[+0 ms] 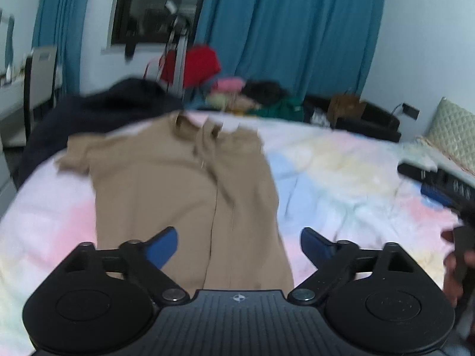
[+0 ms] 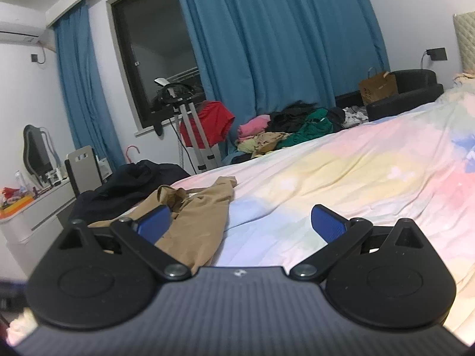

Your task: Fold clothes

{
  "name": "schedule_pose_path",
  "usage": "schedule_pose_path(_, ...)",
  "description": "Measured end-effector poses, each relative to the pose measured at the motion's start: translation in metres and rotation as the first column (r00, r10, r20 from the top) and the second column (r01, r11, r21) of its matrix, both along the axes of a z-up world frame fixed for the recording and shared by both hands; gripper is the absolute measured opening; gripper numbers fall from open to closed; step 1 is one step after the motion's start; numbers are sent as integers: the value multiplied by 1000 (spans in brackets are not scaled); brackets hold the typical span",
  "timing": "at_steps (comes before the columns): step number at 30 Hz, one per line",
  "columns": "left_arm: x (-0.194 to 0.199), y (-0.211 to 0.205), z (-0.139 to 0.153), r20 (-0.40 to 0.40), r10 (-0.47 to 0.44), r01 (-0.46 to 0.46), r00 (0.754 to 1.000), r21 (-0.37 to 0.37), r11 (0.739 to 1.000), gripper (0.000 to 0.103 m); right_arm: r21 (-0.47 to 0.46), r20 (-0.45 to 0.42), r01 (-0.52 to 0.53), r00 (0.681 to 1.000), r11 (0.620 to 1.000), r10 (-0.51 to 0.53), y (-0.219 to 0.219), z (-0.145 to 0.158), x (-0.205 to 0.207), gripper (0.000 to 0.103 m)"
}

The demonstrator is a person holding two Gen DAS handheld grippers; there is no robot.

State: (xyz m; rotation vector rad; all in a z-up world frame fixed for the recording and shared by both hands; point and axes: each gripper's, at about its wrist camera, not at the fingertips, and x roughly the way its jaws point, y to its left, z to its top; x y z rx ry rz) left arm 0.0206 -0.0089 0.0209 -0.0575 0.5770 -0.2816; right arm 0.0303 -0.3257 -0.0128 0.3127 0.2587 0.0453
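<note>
A tan short-sleeved cotton shirt (image 1: 184,190) is laid on the pastel bed cover (image 1: 341,178), one side already folded inward, the other sleeve left out. Left tongs (image 1: 239,246) and right tongs (image 2: 240,222) are spread wide, empty. More folds are judged outstanding.

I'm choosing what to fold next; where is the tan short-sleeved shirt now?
In the left wrist view, the tan short-sleeved shirt lies left of centre on the pastel bedsheet, before a dark garment heap.
</note>
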Motion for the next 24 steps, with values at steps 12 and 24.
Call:
schedule_pose_path(12,28,17,5,158,84,-87,984,15,996,103,-59,-20,-55,998,997,54,19,-10,6,103)
schedule_pose_path(24,16,145,27,168,259,-240,951,-124,963,103,-219,-125,-444,896,869,426,165,6,108,102)
